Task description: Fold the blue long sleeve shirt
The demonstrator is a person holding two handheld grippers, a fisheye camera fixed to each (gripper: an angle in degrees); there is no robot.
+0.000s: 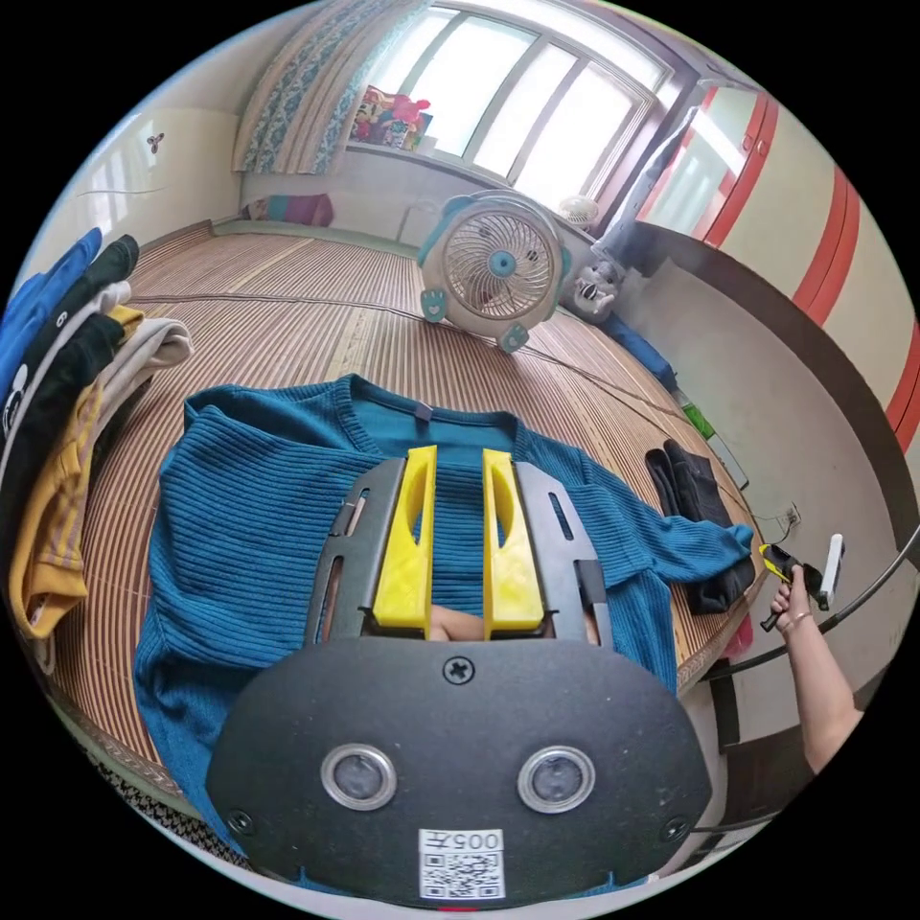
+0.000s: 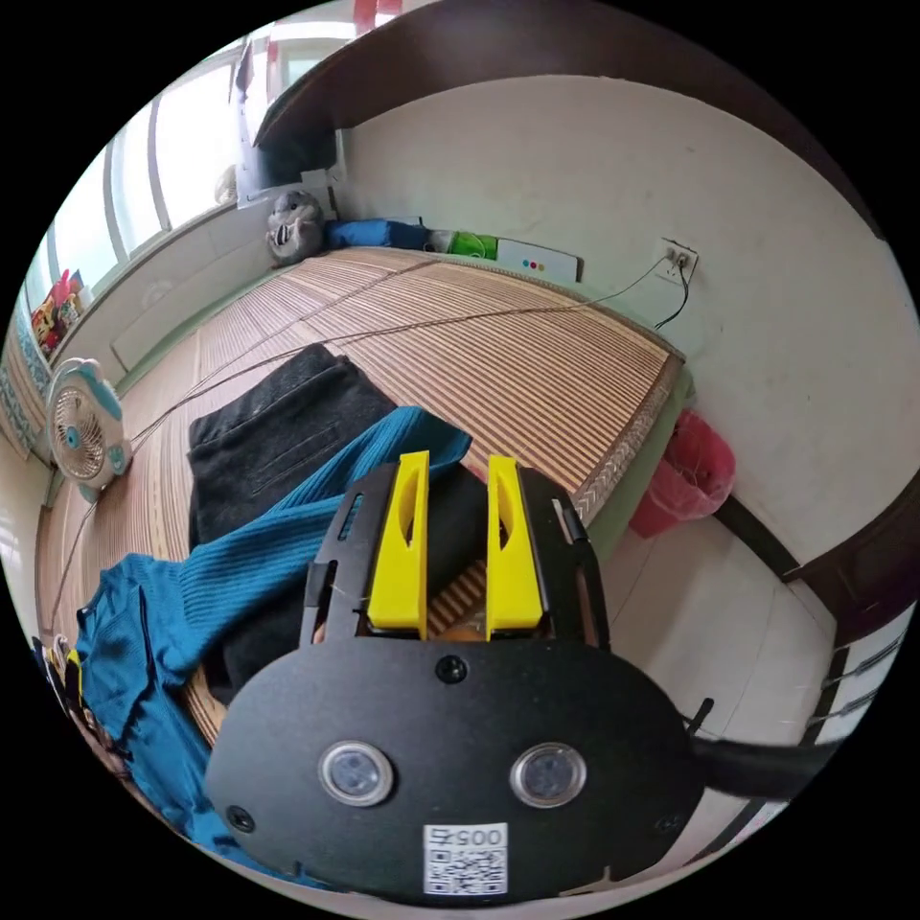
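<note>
Blue ribbed long sleeve shirt [image 1: 249, 537] lies on striped bamboo mat [image 1: 287, 316]; round fan [image 1: 494, 268] at twelve o'clock, stacked clothes [image 1: 67, 412] at nine.

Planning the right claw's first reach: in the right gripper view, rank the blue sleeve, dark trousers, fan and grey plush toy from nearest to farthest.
1. Blue sleeve, its cuff just ahead of the right claw.
2. Dark trousers, under the sleeve.
3. Fan, far left.
4. Grey plush toy, back corner by the window.

"005" on both gripper [image 1: 458, 537] tags
</note>
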